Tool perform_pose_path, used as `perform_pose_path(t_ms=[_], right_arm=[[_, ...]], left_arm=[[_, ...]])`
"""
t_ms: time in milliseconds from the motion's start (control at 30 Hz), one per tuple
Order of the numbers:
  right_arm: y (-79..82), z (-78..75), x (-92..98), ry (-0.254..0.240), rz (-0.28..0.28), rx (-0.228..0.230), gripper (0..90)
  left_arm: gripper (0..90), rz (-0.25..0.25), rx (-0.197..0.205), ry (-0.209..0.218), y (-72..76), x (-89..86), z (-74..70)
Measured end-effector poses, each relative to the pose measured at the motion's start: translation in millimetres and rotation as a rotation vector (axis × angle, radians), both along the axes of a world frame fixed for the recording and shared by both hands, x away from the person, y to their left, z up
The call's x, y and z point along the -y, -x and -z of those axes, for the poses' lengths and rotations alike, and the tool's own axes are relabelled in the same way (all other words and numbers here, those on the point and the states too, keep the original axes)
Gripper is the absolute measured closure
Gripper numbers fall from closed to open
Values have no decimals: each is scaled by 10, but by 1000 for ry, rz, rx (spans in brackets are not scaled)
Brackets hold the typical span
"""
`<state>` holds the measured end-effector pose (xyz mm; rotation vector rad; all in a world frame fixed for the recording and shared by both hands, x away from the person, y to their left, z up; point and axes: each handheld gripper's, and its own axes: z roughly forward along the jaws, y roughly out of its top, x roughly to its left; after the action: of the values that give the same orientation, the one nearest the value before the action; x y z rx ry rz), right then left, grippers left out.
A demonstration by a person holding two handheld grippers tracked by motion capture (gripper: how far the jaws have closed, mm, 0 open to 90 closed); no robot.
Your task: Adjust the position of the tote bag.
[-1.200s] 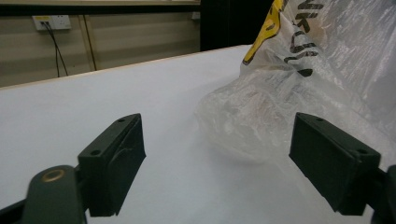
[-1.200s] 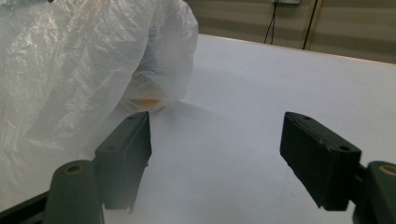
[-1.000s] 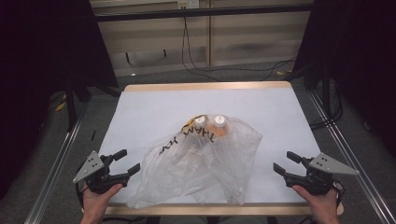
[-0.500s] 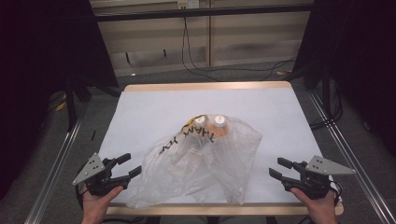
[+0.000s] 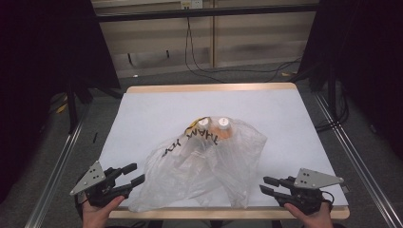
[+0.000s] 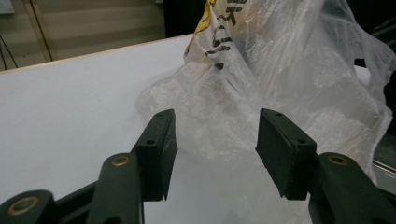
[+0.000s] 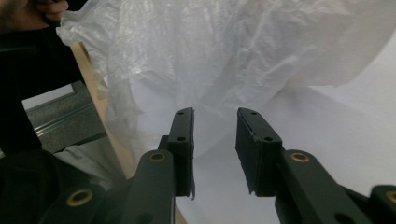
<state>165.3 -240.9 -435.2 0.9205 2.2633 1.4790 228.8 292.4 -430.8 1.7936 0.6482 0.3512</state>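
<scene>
One plastic bag (image 5: pixel 204 166), lying diagonally, bottles (image 5: pixel 211 126) far end

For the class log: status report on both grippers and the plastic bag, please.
Left gripper open, right gripper open, both empty. Plastic bag slumped mid-table, two capped bottles at its far end. Nothing in the way.

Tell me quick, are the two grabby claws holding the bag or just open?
Left gripper: open, holding nothing, jaws apart just short of the plastic bag.
Right gripper: open, holding nothing, pointed at the bag.
</scene>
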Motion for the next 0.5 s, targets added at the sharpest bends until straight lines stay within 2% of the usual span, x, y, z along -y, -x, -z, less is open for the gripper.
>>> perform_pose_path(t_ms=[200, 333, 400, 433, 500], right_arm=[[36, 21, -111, 13, -51, -19, 683], [79, 46, -211, 34, -98, -31, 649], [85, 55, -224, 38, -106, -33, 647], [113, 64, -280, 61, -129, -34, 647], [108, 73, -317, 62, -148, -43, 648]], left_arm=[[446, 12, -22, 2, 51, 20, 6], [421, 33, -32, -16, 106, 52, 10], [418, 42, -30, -27, 119, 59, 12], [416, 48, -35, -22, 135, 70, 15], [417, 53, -36, -30, 156, 79, 17]])
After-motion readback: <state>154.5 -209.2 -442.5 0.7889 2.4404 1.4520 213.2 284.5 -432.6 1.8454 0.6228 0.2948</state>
